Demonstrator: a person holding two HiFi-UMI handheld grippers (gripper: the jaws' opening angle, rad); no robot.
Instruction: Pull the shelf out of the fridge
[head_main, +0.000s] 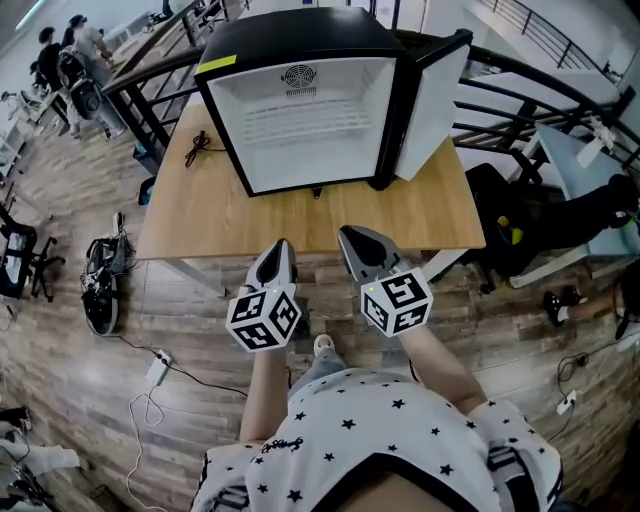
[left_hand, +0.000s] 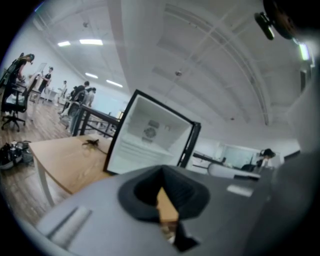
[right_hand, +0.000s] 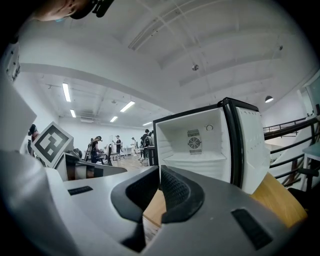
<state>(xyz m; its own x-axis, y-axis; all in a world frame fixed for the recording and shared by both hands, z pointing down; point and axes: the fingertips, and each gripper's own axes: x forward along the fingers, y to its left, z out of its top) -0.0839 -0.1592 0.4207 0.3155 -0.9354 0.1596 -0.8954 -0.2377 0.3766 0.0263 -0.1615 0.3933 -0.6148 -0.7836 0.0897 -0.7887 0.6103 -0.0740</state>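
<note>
A black mini fridge (head_main: 305, 95) stands on a wooden table (head_main: 420, 215), its door (head_main: 432, 105) swung open to the right. Inside the white interior a clear shelf (head_main: 305, 120) sits about halfway up; it also shows in the left gripper view (left_hand: 142, 146) and the right gripper view (right_hand: 192, 158). My left gripper (head_main: 280, 250) and right gripper (head_main: 352, 238) hover side by side over the table's near edge, well short of the fridge. Both are shut with nothing between the jaws, as seen on the left gripper (left_hand: 161, 173) and the right gripper (right_hand: 159, 172).
A black cable (head_main: 198, 146) lies on the table left of the fridge. Metal railings (head_main: 150, 90) run behind the table. On the floor are bags (head_main: 100, 280), a power strip (head_main: 158, 368) and an office chair (head_main: 25, 255). Dark gear (head_main: 520, 235) sits right. People (head_main: 70, 60) stand far left.
</note>
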